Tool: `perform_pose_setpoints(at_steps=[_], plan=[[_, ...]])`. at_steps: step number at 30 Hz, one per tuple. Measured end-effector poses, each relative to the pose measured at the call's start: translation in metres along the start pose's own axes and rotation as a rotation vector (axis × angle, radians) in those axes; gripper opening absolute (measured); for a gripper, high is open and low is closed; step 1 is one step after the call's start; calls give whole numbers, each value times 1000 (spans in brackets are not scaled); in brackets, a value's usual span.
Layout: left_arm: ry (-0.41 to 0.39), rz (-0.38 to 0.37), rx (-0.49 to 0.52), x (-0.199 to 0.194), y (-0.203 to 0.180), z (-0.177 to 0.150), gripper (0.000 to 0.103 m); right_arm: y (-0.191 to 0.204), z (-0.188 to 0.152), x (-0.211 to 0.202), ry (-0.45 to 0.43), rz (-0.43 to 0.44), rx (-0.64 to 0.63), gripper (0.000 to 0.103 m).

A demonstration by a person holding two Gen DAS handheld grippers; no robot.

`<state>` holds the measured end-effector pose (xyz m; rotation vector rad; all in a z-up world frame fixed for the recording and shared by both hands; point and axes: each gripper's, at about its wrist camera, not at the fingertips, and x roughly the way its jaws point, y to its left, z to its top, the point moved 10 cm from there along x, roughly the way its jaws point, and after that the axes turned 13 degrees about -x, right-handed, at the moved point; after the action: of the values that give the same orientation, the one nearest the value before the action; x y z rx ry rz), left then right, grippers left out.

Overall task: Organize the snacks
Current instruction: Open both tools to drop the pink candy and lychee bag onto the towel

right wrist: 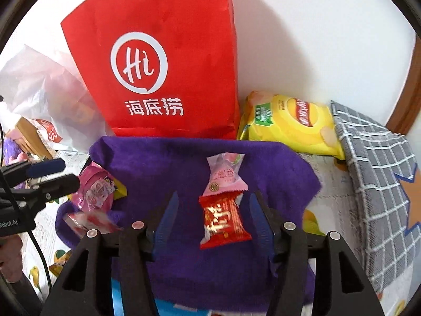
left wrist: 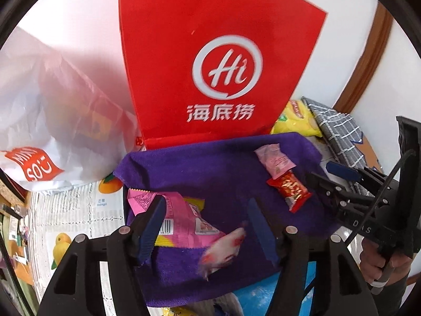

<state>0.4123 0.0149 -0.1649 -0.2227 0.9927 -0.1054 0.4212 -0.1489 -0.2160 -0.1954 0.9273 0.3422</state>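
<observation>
A purple towel (left wrist: 210,163) (right wrist: 163,163) is spread on the table with snacks on it. My left gripper (left wrist: 205,198) hangs open above its near left part. A blurred white-and-pink wrapped snack (left wrist: 223,250) lies between its fingers, and the pads do not touch it. A pink snack packet (left wrist: 181,216) (right wrist: 96,189) lies under the left finger. My right gripper (right wrist: 214,193) is open over a red wrapped snack (right wrist: 223,221) (left wrist: 289,189), pads apart from it. A pale pink candy (right wrist: 223,176) (left wrist: 273,160) lies just beyond the red one.
A red paper bag (left wrist: 218,52) (right wrist: 158,65) stands behind the towel, with a white plastic bag (left wrist: 52,100) to its left. A yellow chip bag (right wrist: 289,123) and a grey checked cloth (right wrist: 376,173) lie to the right. A fruit-print tablecloth (left wrist: 79,210) covers the table.
</observation>
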Motion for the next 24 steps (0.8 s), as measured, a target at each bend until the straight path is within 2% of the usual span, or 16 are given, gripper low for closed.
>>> perform_pose_setpoints(at_steps=[4,9,13,16,24], plan=[[-38,-16,11,-19,-9,2,66,-4,-8,-28,-15,-37,19,57],[-87,-27,18,-41,-17,1,66,-1,-20,-63,-80,4,97,57],[-139,-10,23,-63,-20,1,66,-1,-31,-87,-97,-50,96,57],[-177,-34,11,-85,-23,-5,66,-1,-44,-100,-83,-61,94,57],[-165,-6,13,-109,-10,-42,66,5,-79,-126,-58,-45,116,57]])
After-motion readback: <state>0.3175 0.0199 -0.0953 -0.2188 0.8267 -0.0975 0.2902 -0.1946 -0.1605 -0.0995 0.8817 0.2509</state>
